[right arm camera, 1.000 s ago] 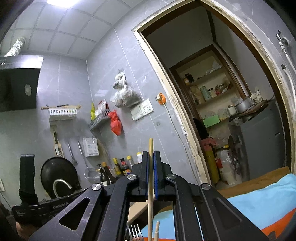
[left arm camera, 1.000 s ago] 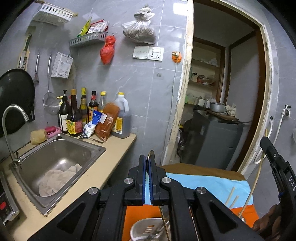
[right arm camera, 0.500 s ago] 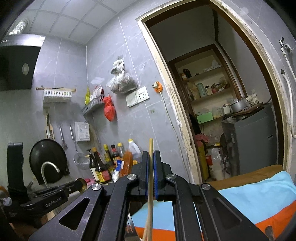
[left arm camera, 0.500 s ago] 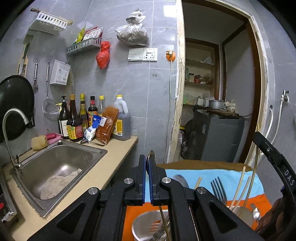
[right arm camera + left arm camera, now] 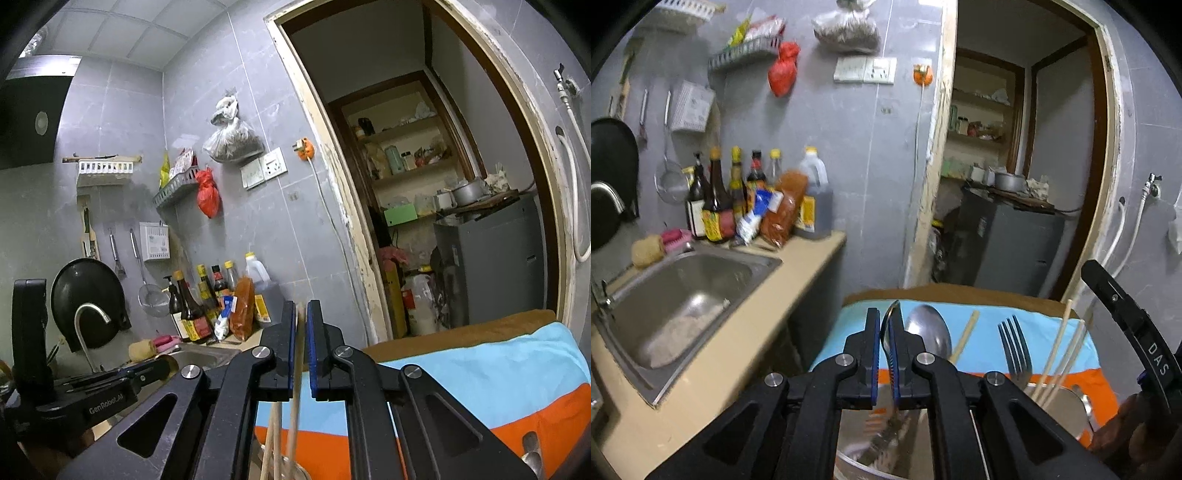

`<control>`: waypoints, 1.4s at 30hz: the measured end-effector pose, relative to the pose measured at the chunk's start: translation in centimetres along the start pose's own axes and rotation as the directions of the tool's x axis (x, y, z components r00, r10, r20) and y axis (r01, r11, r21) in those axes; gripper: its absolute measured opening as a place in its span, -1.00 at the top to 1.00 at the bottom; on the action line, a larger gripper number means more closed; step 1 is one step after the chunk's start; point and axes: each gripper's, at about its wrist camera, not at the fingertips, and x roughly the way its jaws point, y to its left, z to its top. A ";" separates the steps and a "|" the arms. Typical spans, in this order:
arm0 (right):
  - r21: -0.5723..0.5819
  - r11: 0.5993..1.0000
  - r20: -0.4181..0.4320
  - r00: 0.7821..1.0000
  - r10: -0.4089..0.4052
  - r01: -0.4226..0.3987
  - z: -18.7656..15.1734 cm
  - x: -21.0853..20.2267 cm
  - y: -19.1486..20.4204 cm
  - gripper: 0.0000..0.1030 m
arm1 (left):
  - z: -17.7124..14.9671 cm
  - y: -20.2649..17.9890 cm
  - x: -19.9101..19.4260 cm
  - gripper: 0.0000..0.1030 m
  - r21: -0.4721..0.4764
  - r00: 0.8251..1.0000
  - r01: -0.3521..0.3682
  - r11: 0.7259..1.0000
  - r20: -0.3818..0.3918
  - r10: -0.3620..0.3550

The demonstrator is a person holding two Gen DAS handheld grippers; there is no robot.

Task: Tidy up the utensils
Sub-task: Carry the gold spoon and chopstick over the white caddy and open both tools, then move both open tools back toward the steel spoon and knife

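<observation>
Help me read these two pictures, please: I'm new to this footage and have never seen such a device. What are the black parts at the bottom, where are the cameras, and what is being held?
There is no robot here. A person holds a hand tool with a two-finger claw in each hand, and each tool carries a wide-angle camera looking forward along its fingers. In the left tool's picture, the left claw is shut on a metal spoon. In the right tool's picture, the right claw pinches a wooden chopstick. On the blue and orange cloth lie a large spoon, a fork and a loose chopstick. More chopsticks stand in a metal cup. A sink sits to the left.
</observation>
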 end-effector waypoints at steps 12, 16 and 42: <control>0.024 0.999 -0.020 0.999 -0.034 0.034 0.9 -1.4 -2.0 0.12 | 0.5 -1.4 -0.8 -0.11 -0.048 0.997 0.074 0.996 0.000 -0.074; 0.018 0.998 -0.023 0.998 -0.056 0.057 1.5 -2.1 -2.7 -0.08 | 0.9 -2.7 -1.2 -0.38 -0.034 0.997 0.076 0.997 0.004 -0.076; -0.025 0.969 -0.046 0.968 -0.246 0.245 5.0 -12.0 -12.0 -0.97 | -0.4 -14.3 -4.9 -1.00 0.152 0.991 0.091 0.984 0.085 -0.105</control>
